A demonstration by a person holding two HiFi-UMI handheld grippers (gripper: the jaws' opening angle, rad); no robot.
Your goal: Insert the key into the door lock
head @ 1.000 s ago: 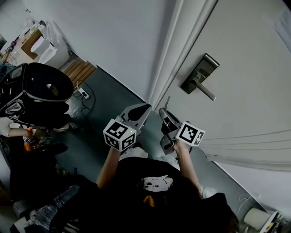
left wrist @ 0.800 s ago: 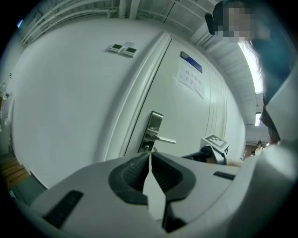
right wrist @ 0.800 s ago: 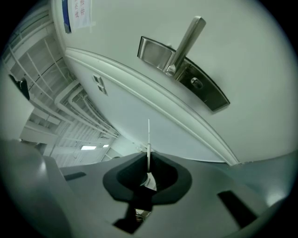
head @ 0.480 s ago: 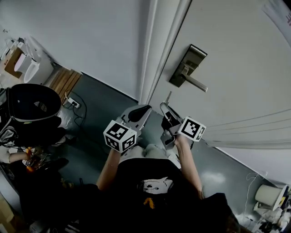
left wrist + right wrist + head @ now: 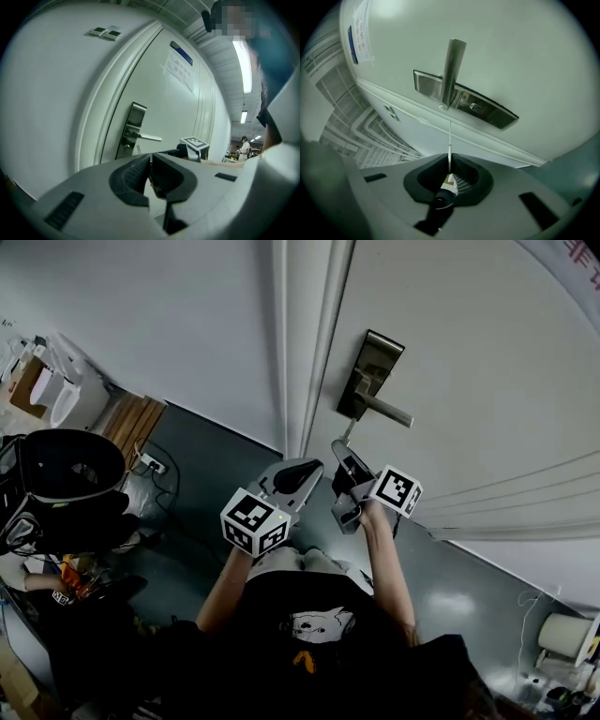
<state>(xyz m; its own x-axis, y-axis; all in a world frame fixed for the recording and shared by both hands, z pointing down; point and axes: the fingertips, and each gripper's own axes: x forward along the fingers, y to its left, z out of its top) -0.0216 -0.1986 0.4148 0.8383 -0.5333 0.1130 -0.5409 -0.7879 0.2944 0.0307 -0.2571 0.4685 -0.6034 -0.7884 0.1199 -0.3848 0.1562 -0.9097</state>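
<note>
**Key held out toward the lock, short of the keyhole**

The right gripper [image 5: 449,174] is clenched on the key [image 5: 450,140]. It pinches the head, so the thin blade sticks out past the jaws, free to enter a slot. In the head view the blade points up toward the lock plate [image 5: 368,371] on the door [image 5: 469,352]. It is near the plate but apart from it, just below the lever handle [image 5: 386,412]. In the right gripper view the blade shows edge-on and its tip lines up with the base of the lever handle. The keyhole [image 5: 476,107] sits a little to the right on the plate, so I judge the tip needs to shift that way before pushing in. The left gripper [image 5: 151,169] has its jaws pressed together on nothing. It hangs left of the right one, near the door frame [image 5: 305,334], probably to keep out of the way.
</note>
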